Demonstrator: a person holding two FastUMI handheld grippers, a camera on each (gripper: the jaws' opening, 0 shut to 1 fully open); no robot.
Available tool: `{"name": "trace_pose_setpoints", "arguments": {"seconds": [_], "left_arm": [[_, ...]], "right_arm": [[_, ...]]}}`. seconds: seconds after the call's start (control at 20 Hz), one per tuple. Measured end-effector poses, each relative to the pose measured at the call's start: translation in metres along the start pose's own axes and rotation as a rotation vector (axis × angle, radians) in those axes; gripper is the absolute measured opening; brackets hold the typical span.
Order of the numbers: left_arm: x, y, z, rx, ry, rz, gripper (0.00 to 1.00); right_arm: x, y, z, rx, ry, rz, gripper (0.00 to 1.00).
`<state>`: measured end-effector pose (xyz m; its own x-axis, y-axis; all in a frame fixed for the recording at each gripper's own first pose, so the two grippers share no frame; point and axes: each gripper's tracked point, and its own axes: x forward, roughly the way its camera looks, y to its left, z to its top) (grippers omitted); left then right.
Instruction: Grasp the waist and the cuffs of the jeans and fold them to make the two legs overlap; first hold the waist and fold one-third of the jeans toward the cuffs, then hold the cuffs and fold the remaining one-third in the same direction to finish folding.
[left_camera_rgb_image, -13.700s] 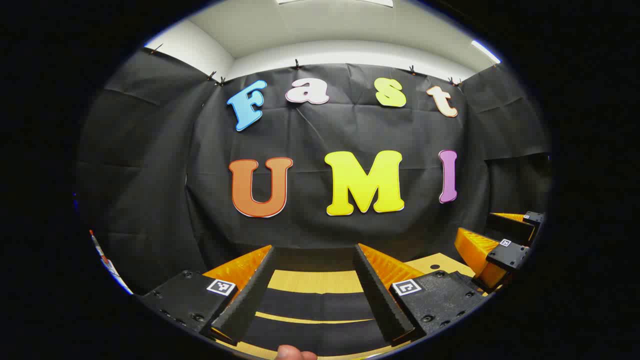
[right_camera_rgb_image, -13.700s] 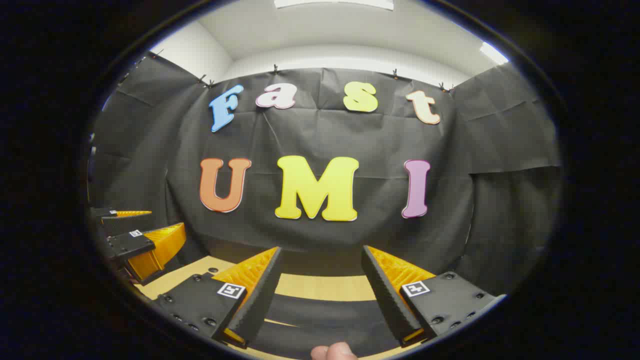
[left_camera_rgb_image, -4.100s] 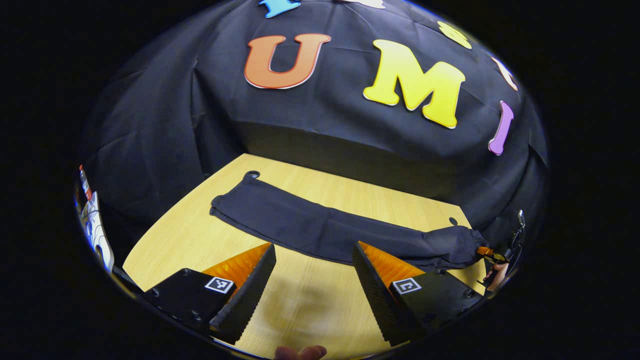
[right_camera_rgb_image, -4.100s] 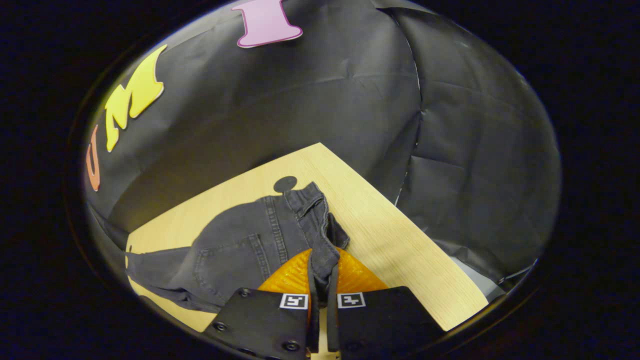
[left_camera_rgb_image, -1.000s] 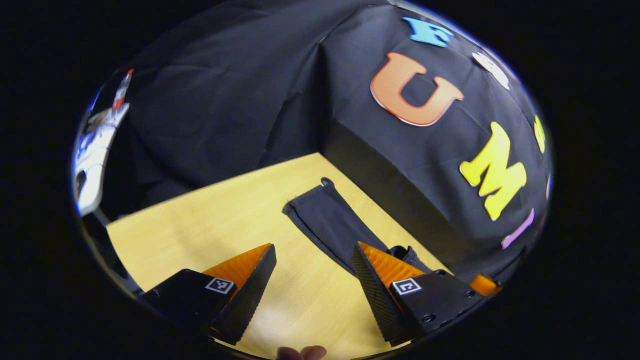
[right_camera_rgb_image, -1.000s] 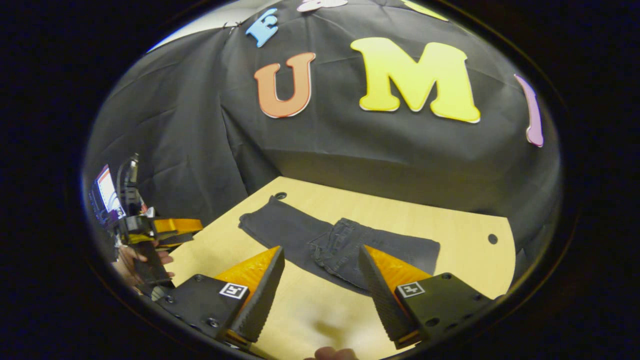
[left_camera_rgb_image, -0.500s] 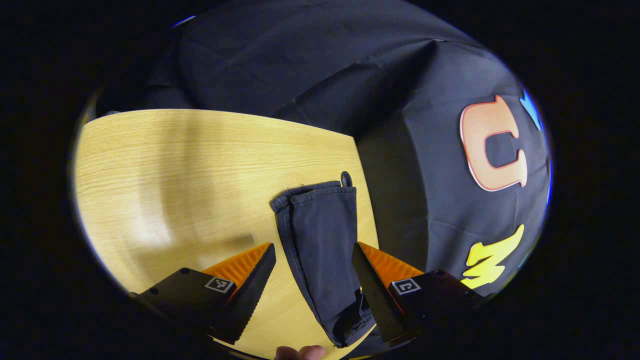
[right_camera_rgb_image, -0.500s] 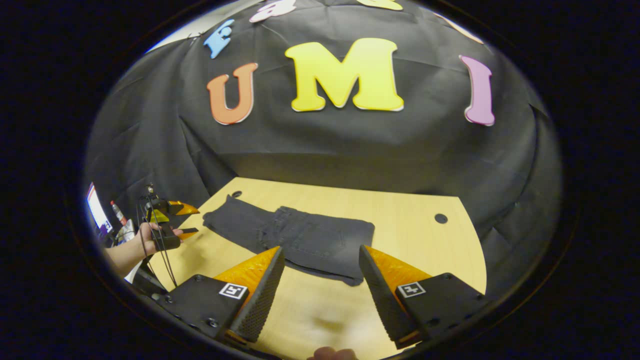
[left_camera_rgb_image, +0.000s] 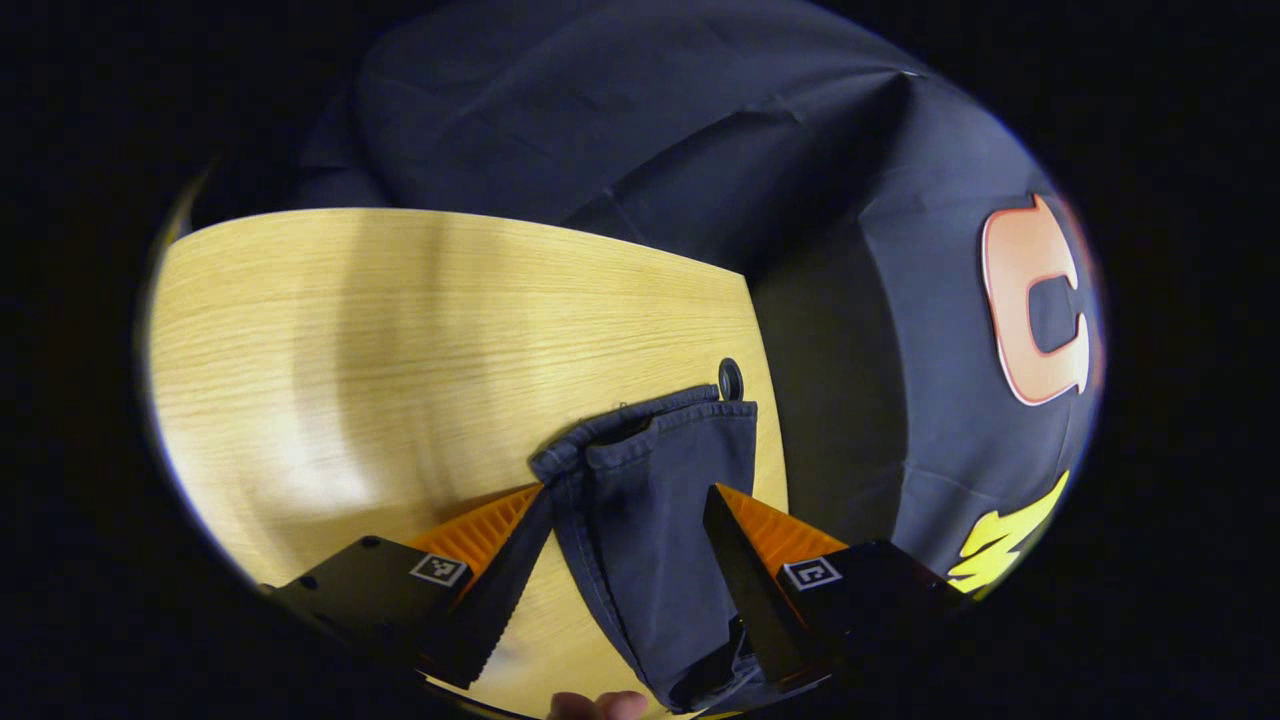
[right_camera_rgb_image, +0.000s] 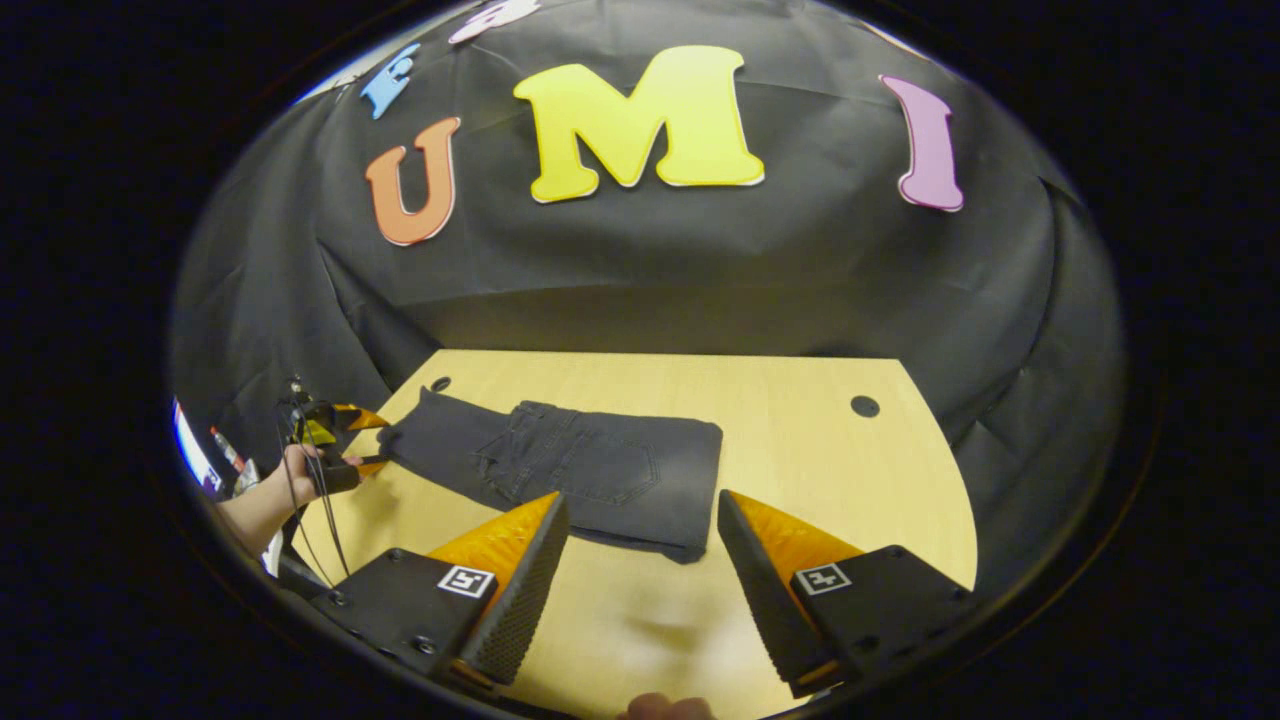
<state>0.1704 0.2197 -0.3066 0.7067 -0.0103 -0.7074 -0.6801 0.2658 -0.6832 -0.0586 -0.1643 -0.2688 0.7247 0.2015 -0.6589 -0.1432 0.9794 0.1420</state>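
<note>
We see the jeans (right_camera_rgb_image: 560, 470) lying flat on the wooden counter (right_camera_rgb_image: 820, 470), their long axis running across the far half of it as the right claw's camera looks on, with the waist third already laid over toward the cuffs (left_camera_rgb_image: 650, 425). The fold edge sits at the right end of the bundle; the cuffs trail off to the left, close beside a small round hole (left_camera_rgb_image: 730, 380) in the counter near its corner.

The left claw (left_camera_rgb_image: 625, 555) is the one at the cuffs. In its own view the stacked legs run straight away from it, passing between its two spread fingers and ending in the hems just ahead. The cloth touches the inner face of the near-side finger, yet the other stands apart from it, so we judge this claw released and straddling the legs, not gripping them. From the right gripper view we see the same claw at the counter's left edge, held by a hand (right_camera_rgb_image: 290, 470).

The right claw (right_camera_rgb_image: 640, 570) hangs released above the near side of the counter, fingers wide, with the folded waist end a little beyond its tips and nothing between them.

We judge the last fold is next: the cuffs lie dead ahead of the left claw, which must close on them and carry them along the long axis toward the folded end.

No containers stand on the counter.
</note>
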Motion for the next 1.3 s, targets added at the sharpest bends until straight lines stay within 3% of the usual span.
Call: {"name": "trace_pose_setpoints", "arguments": {"seconds": [0.2, 0.25, 0.3, 0.4, 0.5, 0.6, 0.65, 0.7, 0.85, 1.0, 1.3], "left_arm": [[0.011, -0.016, 0.005, -0.002, -0.010, -0.067, 0.99], [0.017, -0.015, 0.006, -0.016, -0.018, -0.072, 0.98], [0.021, -0.012, 0.005, -0.031, -0.013, -0.064, 0.84], [0.027, -0.017, 0.008, -0.100, -0.027, -0.098, 0.70], [0.029, -0.013, 0.006, -0.094, -0.017, -0.104, 0.74], [0.028, 0.000, 0.006, -0.060, -0.018, -0.054, 0.29], [0.028, -0.007, 0.008, -0.063, -0.028, -0.072, 0.11], [0.024, -0.016, 0.006, -0.057, -0.035, -0.095, 0.15], [0.004, -0.045, 0.006, 0.037, -0.055, -0.162, 0.07], [-0.023, -0.086, -0.001, 0.163, -0.067, -0.244, 0.05], [-0.091, -0.181, -0.055, 0.326, -0.090, -0.417, 0.05]], "right_arm": [[0.003, -0.009, -0.008, -0.001, 0.020, -0.020, 0.90], [0.003, -0.011, -0.011, 0.000, 0.027, -0.025, 0.93], [0.002, -0.014, -0.013, 0.004, 0.031, -0.030, 0.90], [-0.001, -0.018, -0.016, 0.012, 0.035, -0.044, 0.90], [-0.005, -0.022, -0.019, 0.026, 0.038, -0.051, 0.90], [-0.009, -0.023, -0.020, 0.029, 0.034, -0.058, 0.90], [-0.012, -0.024, -0.020, 0.023, 0.029, -0.068, 0.90], [-0.017, -0.024, -0.020, 0.016, 0.017, -0.072, 0.90], [-0.035, -0.025, -0.016, -0.008, -0.024, -0.091, 0.93], [-0.053, -0.029, -0.013, 0.013, -0.077, -0.115, 0.96], [-0.096, -0.039, -0.024, 0.053, -0.137, -0.146, 0.96]]}}
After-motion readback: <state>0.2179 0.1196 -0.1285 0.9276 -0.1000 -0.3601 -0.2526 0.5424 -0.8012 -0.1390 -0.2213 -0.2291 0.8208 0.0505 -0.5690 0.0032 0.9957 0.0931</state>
